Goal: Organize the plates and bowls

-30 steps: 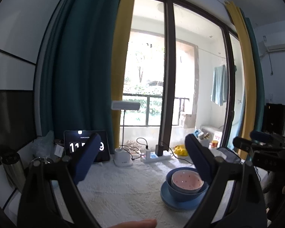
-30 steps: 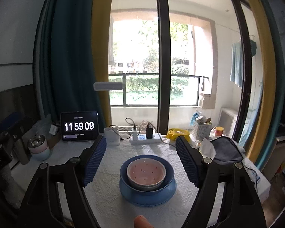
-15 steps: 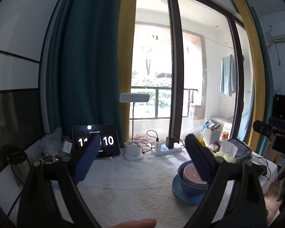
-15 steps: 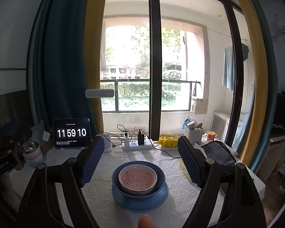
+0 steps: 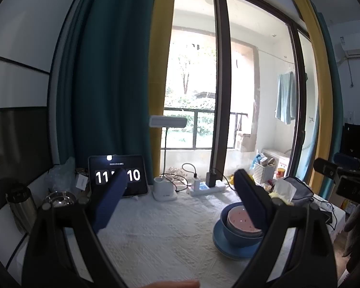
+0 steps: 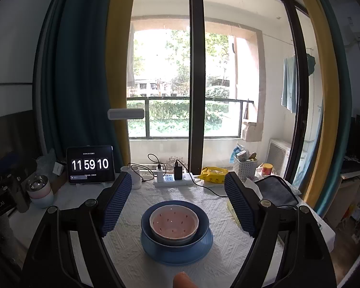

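Observation:
A speckled pink bowl (image 6: 174, 223) sits nested in a dark blue bowl (image 6: 204, 219), which stands on a blue plate (image 6: 177, 254), all on the white tablecloth. My right gripper (image 6: 177, 177) is open, and the stack lies centred below and between its blue pads, untouched. Also open and holding nothing is my left gripper (image 5: 180, 175), which faces the table's left half. In its view the pink bowl (image 5: 238, 220), blue bowl (image 5: 237, 238) and plate (image 5: 225, 248) lie at the right, partly hidden behind its right finger.
At the back of the table stand a tablet clock (image 6: 90, 164), a lamp base (image 5: 164, 192) and a power strip (image 6: 172, 178) with cables. A steel cup (image 6: 39, 189) and a thermos (image 5: 20, 204) are at the left. A basket (image 6: 244, 168), a yellow packet (image 6: 213, 174) and a grey pouch (image 6: 276, 189) are at the right.
Both views shifted only slightly. The grippers stay open and the stack has not moved. The clock's last digits went from 09 to 10.

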Demonstrator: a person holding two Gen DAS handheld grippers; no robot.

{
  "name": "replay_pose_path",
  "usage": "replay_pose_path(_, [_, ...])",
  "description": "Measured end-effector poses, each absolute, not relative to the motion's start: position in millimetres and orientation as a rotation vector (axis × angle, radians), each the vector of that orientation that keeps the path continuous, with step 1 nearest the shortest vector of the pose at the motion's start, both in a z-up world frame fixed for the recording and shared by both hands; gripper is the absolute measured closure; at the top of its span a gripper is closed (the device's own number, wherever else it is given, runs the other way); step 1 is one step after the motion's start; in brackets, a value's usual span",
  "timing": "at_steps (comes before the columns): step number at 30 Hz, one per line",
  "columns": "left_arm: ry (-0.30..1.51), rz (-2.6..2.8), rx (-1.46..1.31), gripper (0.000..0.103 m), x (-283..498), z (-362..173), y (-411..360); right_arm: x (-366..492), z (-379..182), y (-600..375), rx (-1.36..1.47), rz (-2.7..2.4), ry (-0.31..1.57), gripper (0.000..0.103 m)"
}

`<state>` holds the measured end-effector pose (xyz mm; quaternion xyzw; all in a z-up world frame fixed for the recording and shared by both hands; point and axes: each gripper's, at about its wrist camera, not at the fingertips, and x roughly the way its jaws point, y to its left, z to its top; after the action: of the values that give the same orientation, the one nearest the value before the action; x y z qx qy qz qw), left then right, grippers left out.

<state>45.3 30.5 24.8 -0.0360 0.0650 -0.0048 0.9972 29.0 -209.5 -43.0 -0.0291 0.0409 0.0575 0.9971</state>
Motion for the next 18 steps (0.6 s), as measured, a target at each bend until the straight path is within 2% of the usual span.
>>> replay_pose_path(18, [0.126, -0.026, -0.067, 0.012, 42.6, 26.4, 27.6, 28.1, -44.6, -208.6, -0.062, 0.122, 0.087, 0.021])
